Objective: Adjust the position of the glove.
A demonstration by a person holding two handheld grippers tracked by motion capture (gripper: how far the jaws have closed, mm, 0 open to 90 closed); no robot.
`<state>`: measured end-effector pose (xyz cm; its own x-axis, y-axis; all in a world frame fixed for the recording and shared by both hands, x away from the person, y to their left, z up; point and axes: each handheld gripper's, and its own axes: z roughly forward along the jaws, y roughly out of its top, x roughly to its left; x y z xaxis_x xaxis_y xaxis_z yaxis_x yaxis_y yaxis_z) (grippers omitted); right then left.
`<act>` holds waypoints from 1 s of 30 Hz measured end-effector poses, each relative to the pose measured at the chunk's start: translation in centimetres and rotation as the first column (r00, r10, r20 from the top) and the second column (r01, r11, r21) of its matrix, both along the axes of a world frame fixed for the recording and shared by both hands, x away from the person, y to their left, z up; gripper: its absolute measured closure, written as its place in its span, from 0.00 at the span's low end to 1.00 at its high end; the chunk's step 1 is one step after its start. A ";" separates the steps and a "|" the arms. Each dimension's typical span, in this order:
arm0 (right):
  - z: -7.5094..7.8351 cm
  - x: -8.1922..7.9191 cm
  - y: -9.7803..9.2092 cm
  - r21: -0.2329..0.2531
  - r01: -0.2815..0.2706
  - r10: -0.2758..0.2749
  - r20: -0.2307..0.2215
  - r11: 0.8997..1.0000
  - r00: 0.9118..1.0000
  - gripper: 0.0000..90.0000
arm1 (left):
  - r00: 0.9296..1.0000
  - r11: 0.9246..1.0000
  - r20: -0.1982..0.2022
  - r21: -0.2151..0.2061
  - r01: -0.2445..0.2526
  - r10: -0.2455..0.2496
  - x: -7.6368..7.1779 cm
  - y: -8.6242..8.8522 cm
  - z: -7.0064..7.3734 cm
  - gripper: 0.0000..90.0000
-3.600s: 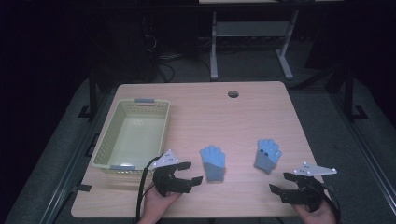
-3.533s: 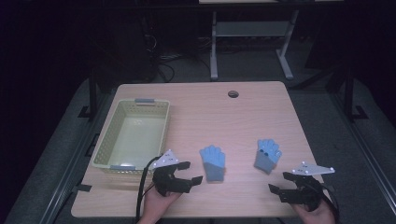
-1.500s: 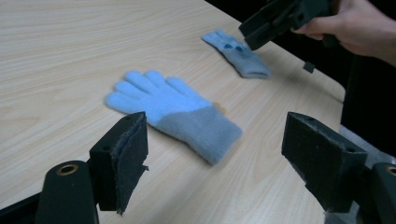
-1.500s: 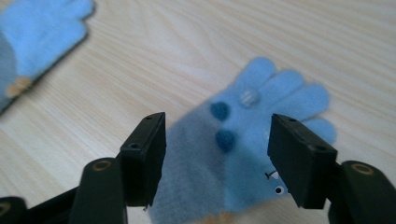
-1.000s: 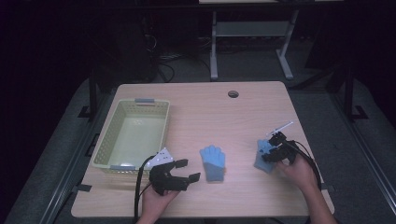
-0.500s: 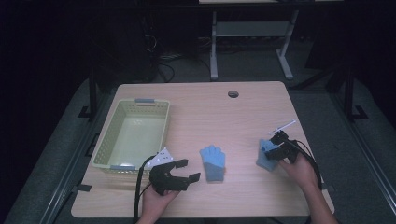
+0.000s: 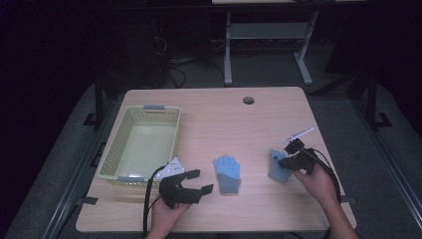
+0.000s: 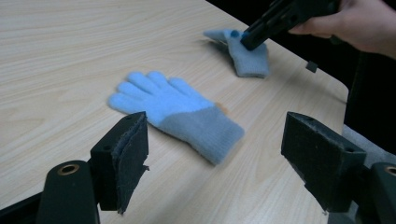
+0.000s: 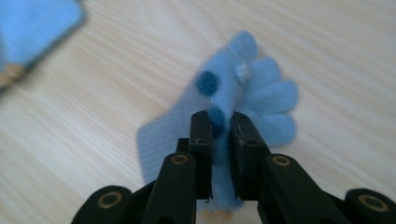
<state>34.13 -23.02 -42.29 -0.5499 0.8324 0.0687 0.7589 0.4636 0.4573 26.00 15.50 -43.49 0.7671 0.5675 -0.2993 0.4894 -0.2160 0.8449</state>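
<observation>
High view: wooden table [image 7: 278, 114] with a pale green basket [image 7: 142, 142] at the left, nothing in it as far as I can see. Two blue knit gloves lie well apart in front of the person. Middle glove [image 7: 227, 173] is flat, fingers pointing away. Right glove [image 7: 278, 167] sits under the right gripper [image 7: 287, 160].

Left gripper view: left gripper [image 8: 215, 158] has its jaws spread wide with nothing between them, near the middle glove [image 8: 180, 112] but not touching. Farther off, the right gripper [image 8: 252, 39] comes down onto the right glove [image 8: 245, 51].

Right gripper view: right gripper [image 9: 220, 128] jaws are nearly closed and pinching a fold of the right glove [image 9: 243, 100], near the palm. Dark grip dots show on the fabric.

Handling guess: soft, light, floppy knit, so it'll drape and dangle once lifted. Pinching a bunched fold mid-palm or at the cuff looks safest; a single finger would probably slip out.
</observation>
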 end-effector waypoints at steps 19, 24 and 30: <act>4.4 -0.8 9.1 0.029 -0.284 0.280 0.100 0.958 0.955 0.89 | 1.000 1.000 0.019 0.021 -0.020 0.019 -0.2 0.0 0.2 0.26; 4.7 -1.0 11.0 0.011 -0.349 0.346 0.120 0.937 0.931 0.89 | 0.999 1.000 0.019 0.007 -0.026 0.026 -0.2 0.2 0.4 0.26; 4.1 -0.9 13.0 -0.006 -0.408 0.407 0.095 0.913 0.909 0.89 | 0.999 0.999 0.021 -0.013 -0.030 0.030 -0.2 0.6 0.5 0.26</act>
